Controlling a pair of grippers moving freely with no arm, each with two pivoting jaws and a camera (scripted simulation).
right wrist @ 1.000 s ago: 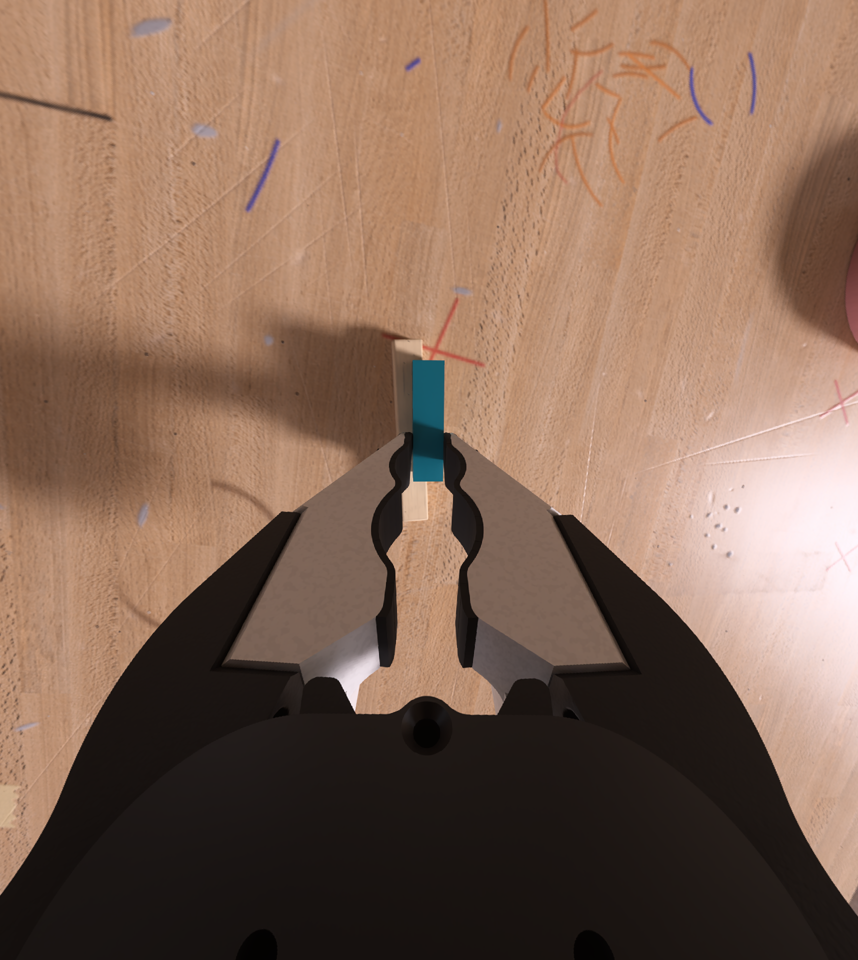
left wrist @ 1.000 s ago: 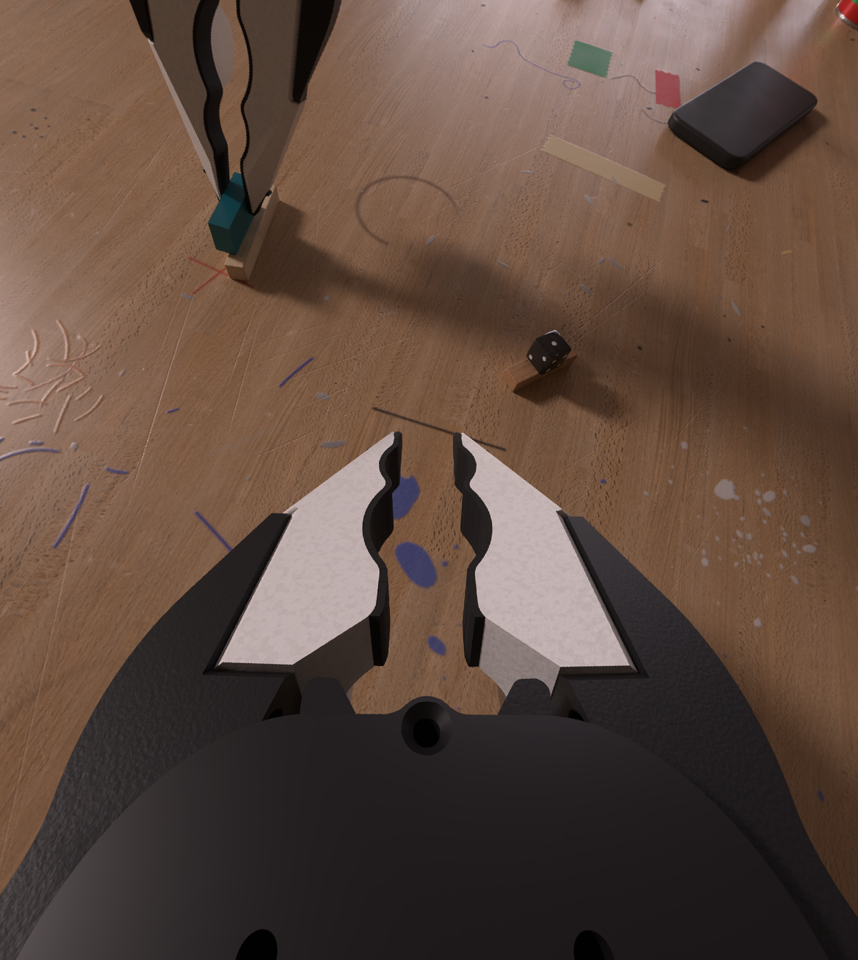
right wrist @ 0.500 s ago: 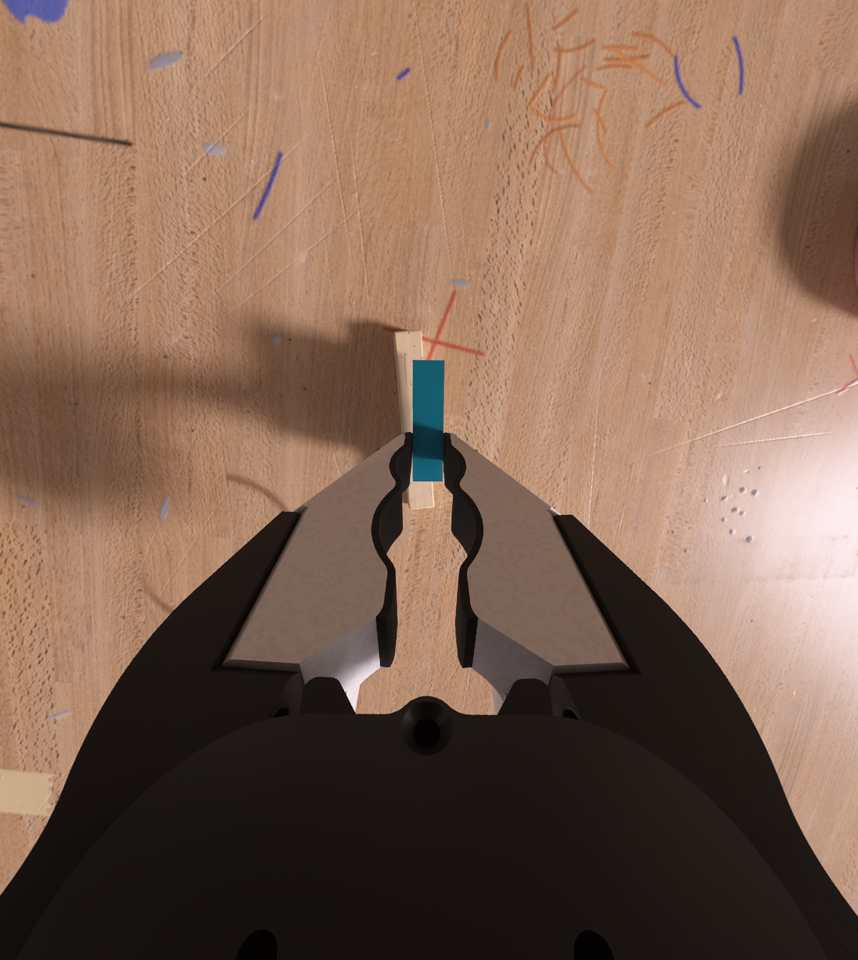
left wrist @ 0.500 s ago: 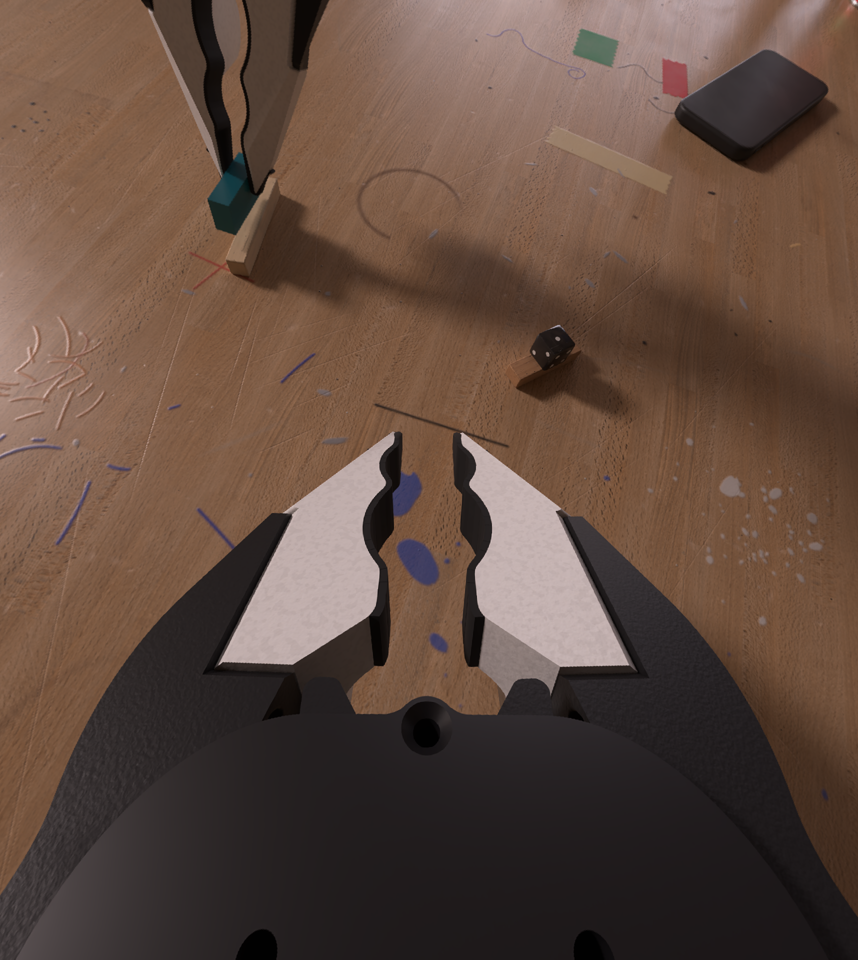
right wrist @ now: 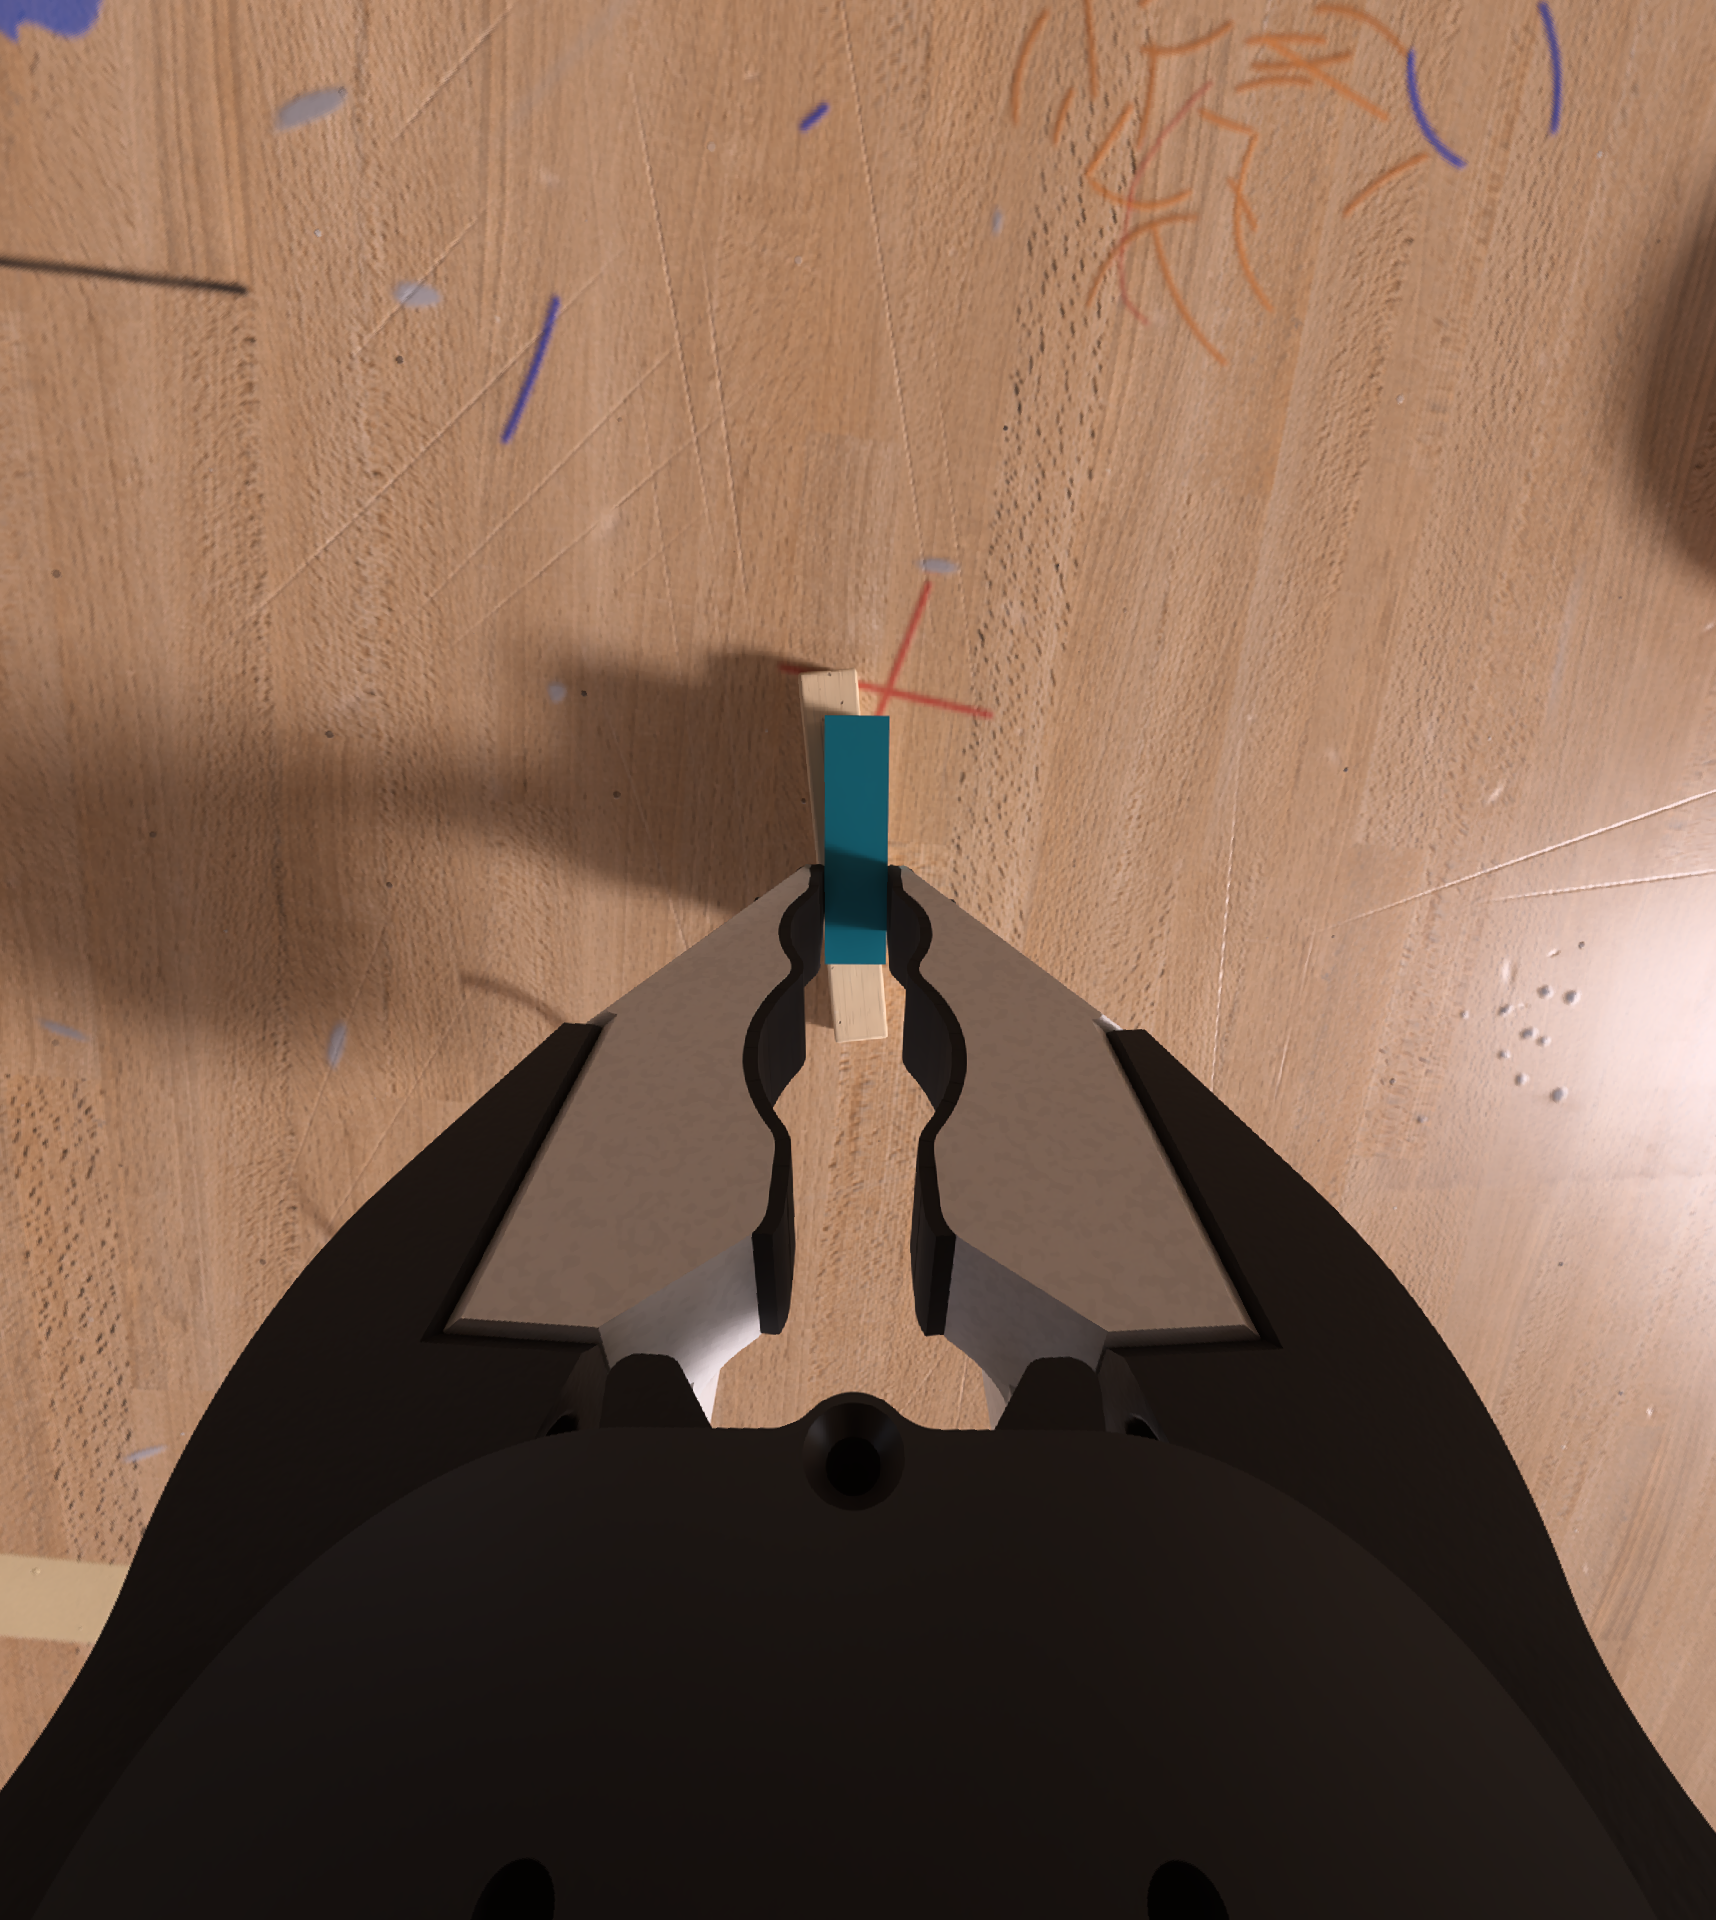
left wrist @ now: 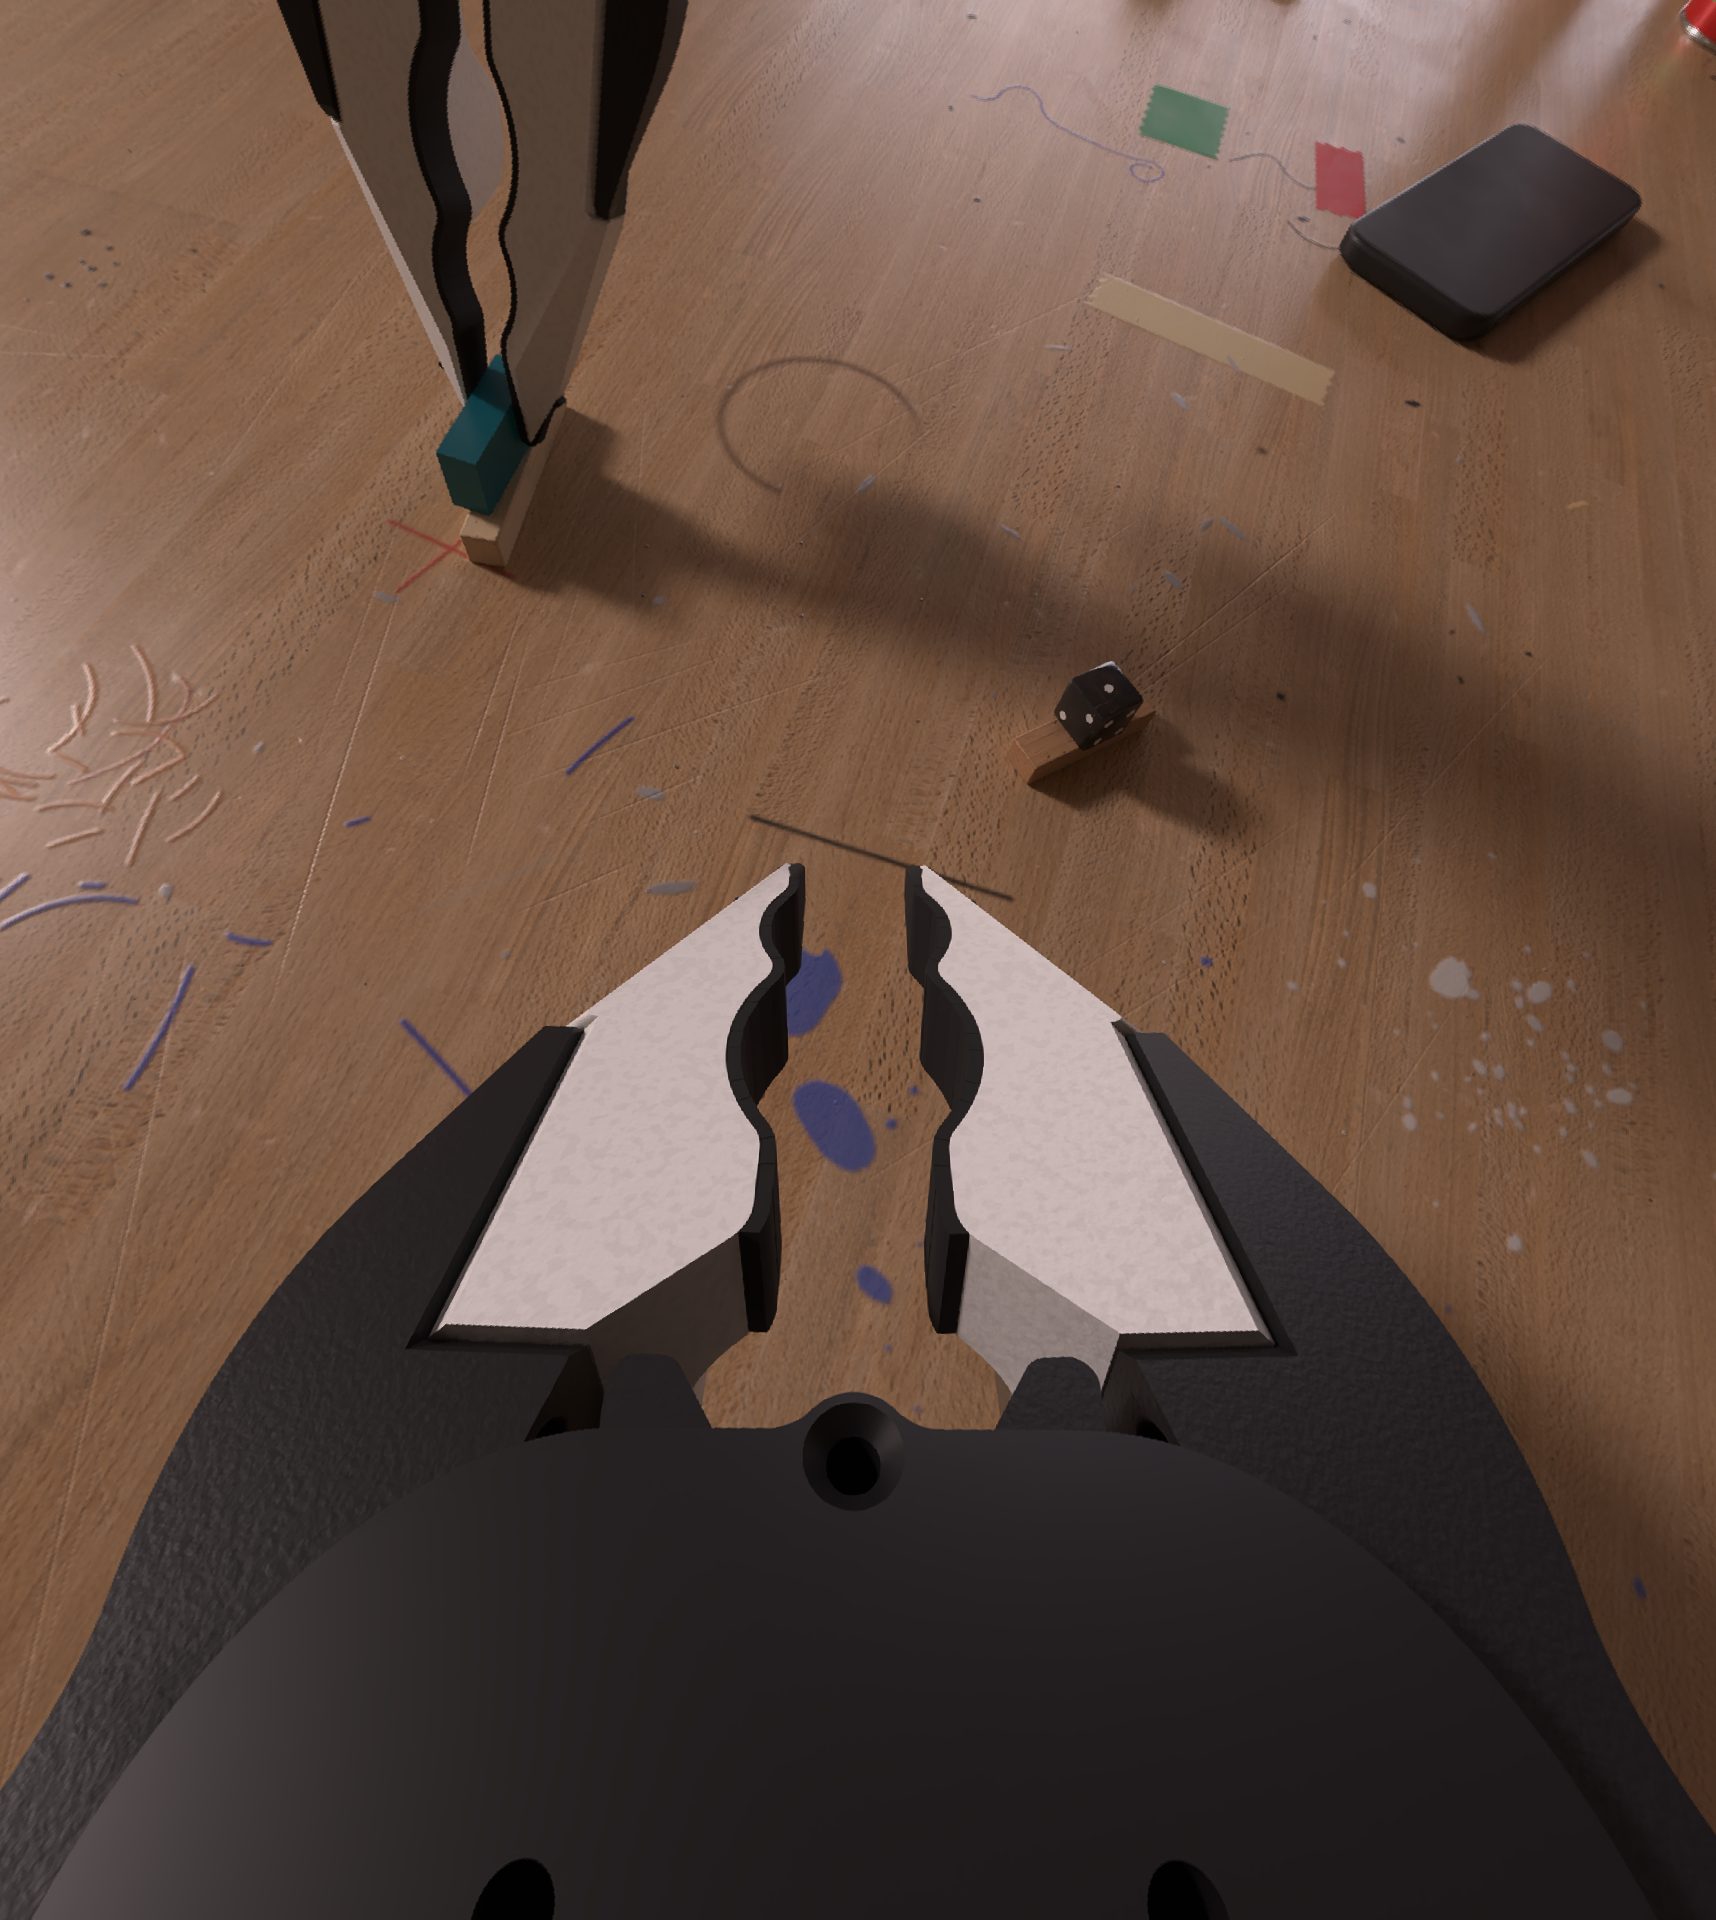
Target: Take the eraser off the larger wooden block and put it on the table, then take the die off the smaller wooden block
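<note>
Scuffed wooden table (left wrist: 1249, 1039) below, I see my right gripper (right wrist: 854, 883) pinching the teal eraser (right wrist: 855, 821) over the larger block (right wrist: 856, 1003), left gripper (left wrist: 854, 883) spread empty, die (left wrist: 1098, 704) on the smaller block (left wrist: 1046, 753).

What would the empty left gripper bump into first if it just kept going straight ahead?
Probably only the bare table. The left gripper points between the die and the eraser, though depth is unclear.
</note>
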